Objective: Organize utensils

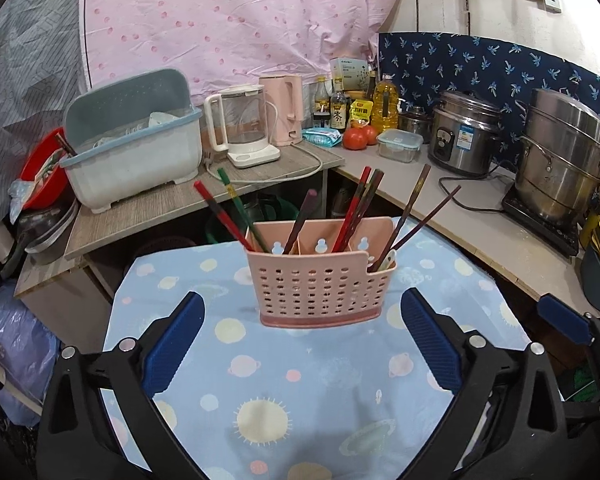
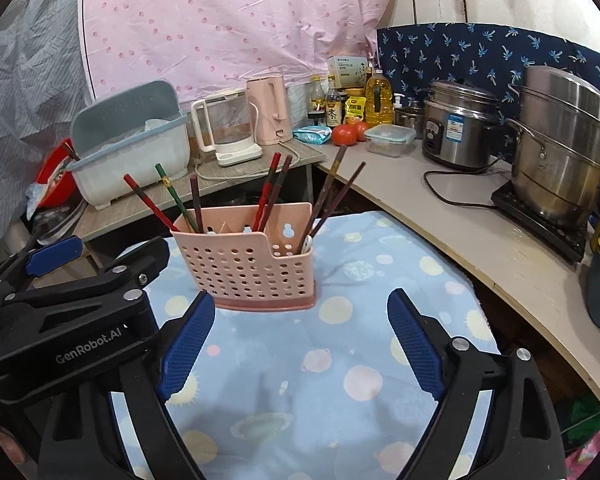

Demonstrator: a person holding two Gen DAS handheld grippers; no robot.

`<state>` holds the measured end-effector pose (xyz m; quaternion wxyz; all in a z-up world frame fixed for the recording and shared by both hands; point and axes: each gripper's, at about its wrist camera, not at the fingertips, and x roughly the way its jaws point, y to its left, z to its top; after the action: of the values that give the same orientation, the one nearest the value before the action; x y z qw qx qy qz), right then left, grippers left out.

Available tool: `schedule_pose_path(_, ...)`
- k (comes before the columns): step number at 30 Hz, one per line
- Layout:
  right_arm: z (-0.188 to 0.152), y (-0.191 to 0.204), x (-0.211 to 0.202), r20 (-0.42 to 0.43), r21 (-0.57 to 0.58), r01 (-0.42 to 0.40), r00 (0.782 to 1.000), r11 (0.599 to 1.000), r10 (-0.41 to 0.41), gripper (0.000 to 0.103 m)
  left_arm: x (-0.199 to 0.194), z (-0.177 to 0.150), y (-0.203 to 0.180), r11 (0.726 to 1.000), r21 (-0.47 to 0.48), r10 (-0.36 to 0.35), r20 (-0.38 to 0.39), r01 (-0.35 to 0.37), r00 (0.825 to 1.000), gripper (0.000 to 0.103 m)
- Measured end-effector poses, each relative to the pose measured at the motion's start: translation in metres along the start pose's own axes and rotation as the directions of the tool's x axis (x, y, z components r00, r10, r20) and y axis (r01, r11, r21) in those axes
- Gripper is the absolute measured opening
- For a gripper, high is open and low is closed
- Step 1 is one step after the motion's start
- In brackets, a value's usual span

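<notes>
Chopsticks (image 1: 350, 214) stand tilted in a pink holder (image 1: 320, 280) with holes, sitting on the surface (image 1: 300, 380) with a blue planet-print cloth. Left claw (image 1: 302, 344) hangs wide open just in front of it, holding nothing. Right claw (image 2: 300, 344) is beside it, also wide open and empty.

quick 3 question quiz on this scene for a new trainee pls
1. True or false: the left gripper is shut on a chopstick.
2. The pink utensil holder stands on: A) the wooden shelf, B) the blue planet-print cloth, C) the grey counter.
3. Fill in: the right gripper is ____ and holds nothing.

Key: 1 false; 2 B; 3 open
</notes>
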<state>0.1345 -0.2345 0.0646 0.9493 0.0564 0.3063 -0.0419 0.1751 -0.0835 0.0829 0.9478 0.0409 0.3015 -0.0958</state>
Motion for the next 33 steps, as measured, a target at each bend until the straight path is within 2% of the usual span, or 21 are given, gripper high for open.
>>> schedule_pose_path(3,-0.007,-0.002,-0.002,0.001,-0.003,0.023,1.0,1.0,-0.023,0.088,0.0,-0.01,0.004,1.0,-0.014,0.011,-0.009,-0.011,1.0,0.096)
schedule_pose_path(4,-0.01,-0.003,-0.002,0.001,-0.001,0.031,1.0,1.0,-0.031,0.098,0.0,-0.012,0.005,1.0,-0.019,0.009,-0.015,-0.01,1.0,0.096)
schedule_pose_path(14,-0.026,-0.004,-0.006,-0.021,-0.008,0.036,0.999,0.999,-0.036,0.097,-0.005,-0.035,0.013,0.999,-0.037,0.036,-0.044,-0.038,0.998,0.096)
schedule_pose_path(33,-0.035,-0.011,-0.012,-0.031,0.022,0.048,0.998,0.999,-0.047,0.097,-0.003,-0.053,0.013,0.995,-0.004,0.099,-0.092,-0.1,0.991,0.096)
